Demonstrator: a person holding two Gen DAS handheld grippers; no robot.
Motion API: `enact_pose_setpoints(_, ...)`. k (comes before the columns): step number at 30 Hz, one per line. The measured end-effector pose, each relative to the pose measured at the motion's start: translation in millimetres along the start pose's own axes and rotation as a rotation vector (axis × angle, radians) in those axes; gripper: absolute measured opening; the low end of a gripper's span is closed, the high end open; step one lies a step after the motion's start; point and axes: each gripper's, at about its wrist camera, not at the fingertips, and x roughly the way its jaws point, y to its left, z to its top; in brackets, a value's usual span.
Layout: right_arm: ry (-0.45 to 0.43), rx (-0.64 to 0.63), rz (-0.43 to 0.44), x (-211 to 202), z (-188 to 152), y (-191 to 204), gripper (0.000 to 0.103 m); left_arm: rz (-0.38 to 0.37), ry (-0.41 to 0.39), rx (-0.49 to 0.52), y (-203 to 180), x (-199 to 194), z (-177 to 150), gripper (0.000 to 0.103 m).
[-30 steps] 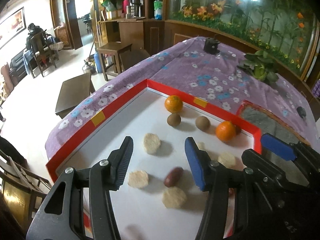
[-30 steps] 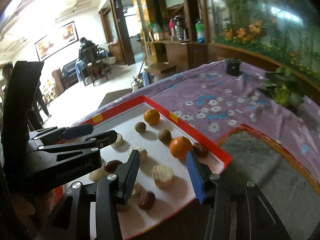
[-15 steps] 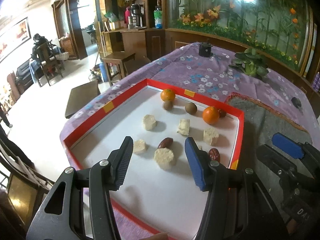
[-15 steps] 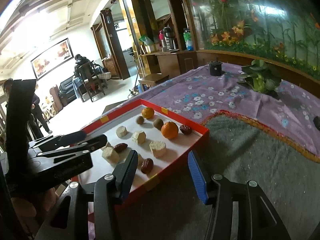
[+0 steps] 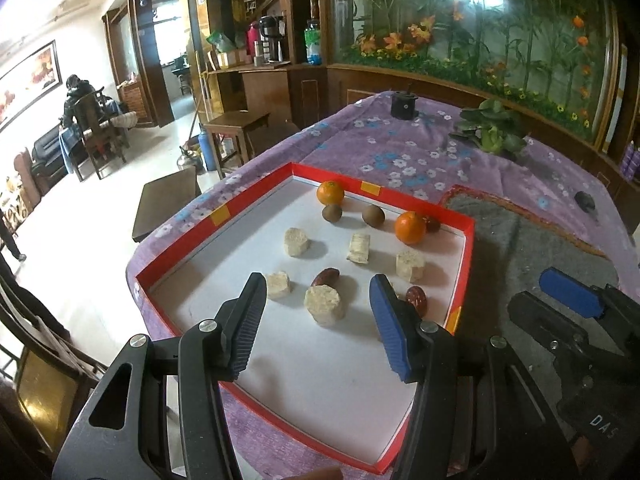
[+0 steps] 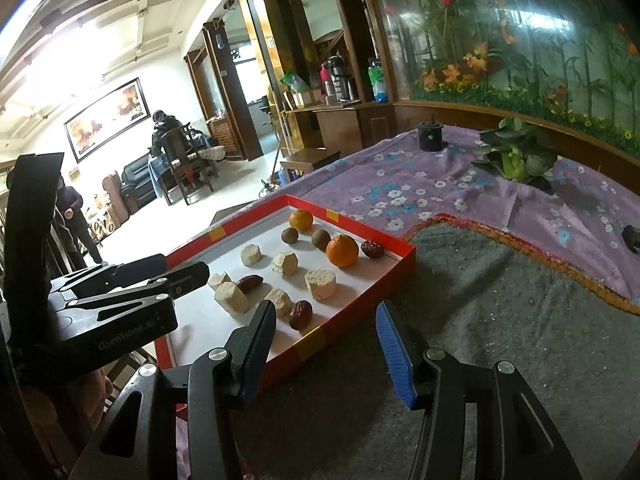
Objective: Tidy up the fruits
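1. Through my left wrist camera, my left gripper (image 5: 318, 300) hung above the near part of the red-rimmed tray (image 5: 256, 196), its fingers spread with nothing between the pads.
2. A pale cut chunk (image 5: 325, 305) lay in the gap between my fingers, on the white tray floor, untouched.
3. At 12 o'clock from that chunk lay a red date (image 5: 326, 277); at 10 o'clock a smaller pale chunk (image 5: 279, 285); at 3 o'clock, just past my blue fingertip, a second red date (image 5: 417, 298).
4. Farther up, toward 12 o'clock, two oranges (image 5: 330, 193) and two kiwis (image 5: 332, 213) sat along the far rim, with a third date (image 5: 432, 223) touching the right-hand orange (image 5: 410, 227).
5. My right gripper (image 5: 568, 300) showed at 3 o'clock, over the grey mat (image 5: 520, 248).
6. Through my right wrist camera, my right gripper (image 6: 326, 320) was spread and empty, hovering over the tray's near corner and the grey mat (image 6: 500, 300).
7. The fruit lay at 11 o'clock from it: a date (image 6: 301, 314) nearest, an orange (image 6: 342, 251) beyond, and kiwis (image 6: 289, 235) by the far rim.
8. My left gripper (image 6: 160, 270) reached in from 9 o'clock, above the tray (image 6: 352, 224) and near the pale chunks (image 6: 231, 297).
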Motion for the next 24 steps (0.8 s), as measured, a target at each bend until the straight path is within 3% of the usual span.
enact_pose_setpoints(15, 0.021, -0.014, 0.004, 4.4, 2.8, 3.1, 0.05, -0.002, 0.013, -0.009, 2.7, 4.3, -1.4, 0.054)
enact_pose_setpoints(24, 0.029, -0.013, 0.005, 8.9, 0.2, 0.1, 0.05, 0.04, -0.028, -0.012, 2.8, 0.1, -0.7, 0.054)
